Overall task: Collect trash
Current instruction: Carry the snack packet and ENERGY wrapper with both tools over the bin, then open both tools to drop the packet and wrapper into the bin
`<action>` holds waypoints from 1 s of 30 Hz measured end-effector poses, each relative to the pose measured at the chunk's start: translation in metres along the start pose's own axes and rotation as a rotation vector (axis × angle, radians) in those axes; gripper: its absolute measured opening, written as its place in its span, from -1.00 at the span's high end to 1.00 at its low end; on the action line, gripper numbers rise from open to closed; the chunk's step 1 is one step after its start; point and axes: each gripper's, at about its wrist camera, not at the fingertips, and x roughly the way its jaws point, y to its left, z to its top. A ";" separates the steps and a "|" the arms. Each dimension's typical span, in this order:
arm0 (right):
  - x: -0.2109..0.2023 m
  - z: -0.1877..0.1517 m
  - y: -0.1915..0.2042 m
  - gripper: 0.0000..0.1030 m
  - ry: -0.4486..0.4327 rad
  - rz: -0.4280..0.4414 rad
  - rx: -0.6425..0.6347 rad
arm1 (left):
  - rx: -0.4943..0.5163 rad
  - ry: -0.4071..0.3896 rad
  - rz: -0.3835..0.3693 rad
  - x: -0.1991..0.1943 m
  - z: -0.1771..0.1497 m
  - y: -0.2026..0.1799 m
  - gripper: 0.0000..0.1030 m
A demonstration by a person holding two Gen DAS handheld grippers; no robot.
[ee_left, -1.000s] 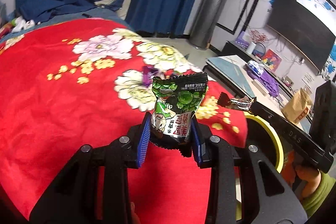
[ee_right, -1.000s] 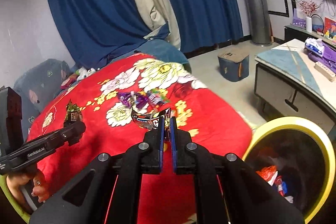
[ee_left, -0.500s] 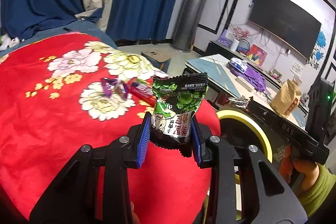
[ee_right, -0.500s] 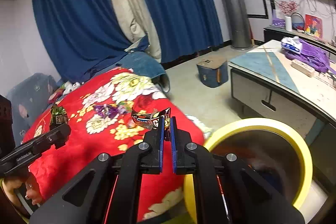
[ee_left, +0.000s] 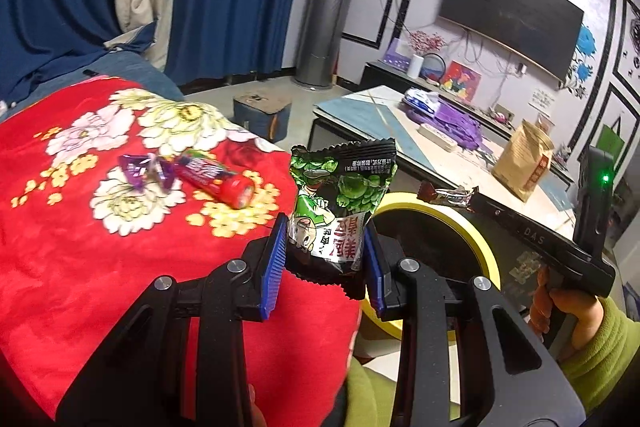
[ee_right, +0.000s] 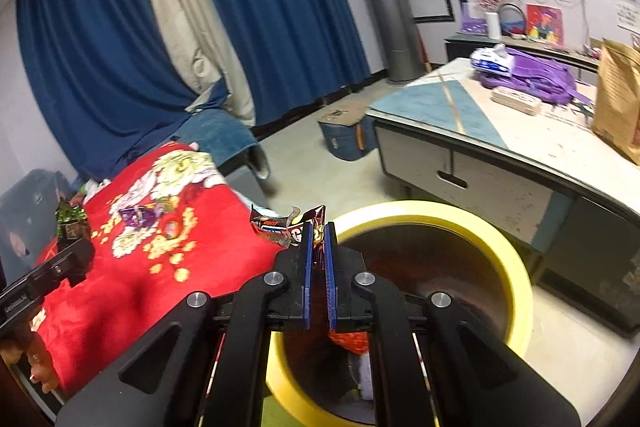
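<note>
**Left wrist view: snack bag upside down in the claw**

Left claw (ee_left: 325, 259) is clamped on a green pea snack packet (ee_left: 340, 203), held upright with its long axis vertical, but the printed Chinese characters read upside down. It sits over the edge of the red floral blanket (ee_left: 80, 259), beside the yellow-rimmed trash bin (ee_right: 516, 267). Right claw (ee_right: 319, 259) is pinched shut on a crumpled candy wrapper (ee_right: 276, 227) lying sideways, pointing left, just above the bin; lettering's too creased to read.

The right gripper (ee_left: 476, 195) carries "DAS" along its black arm; the green snack packet (ee_left: 340, 203) shows large red Chinese characters upside down; the dark candy wrapper (ee_right: 286, 225) has white lettering too crumpled to read.
</note>
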 end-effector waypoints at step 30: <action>0.019 -0.027 -0.085 0.83 0.131 -0.121 0.184 | 0.152 0.189 -0.143 0.093 -0.022 -0.084 0.43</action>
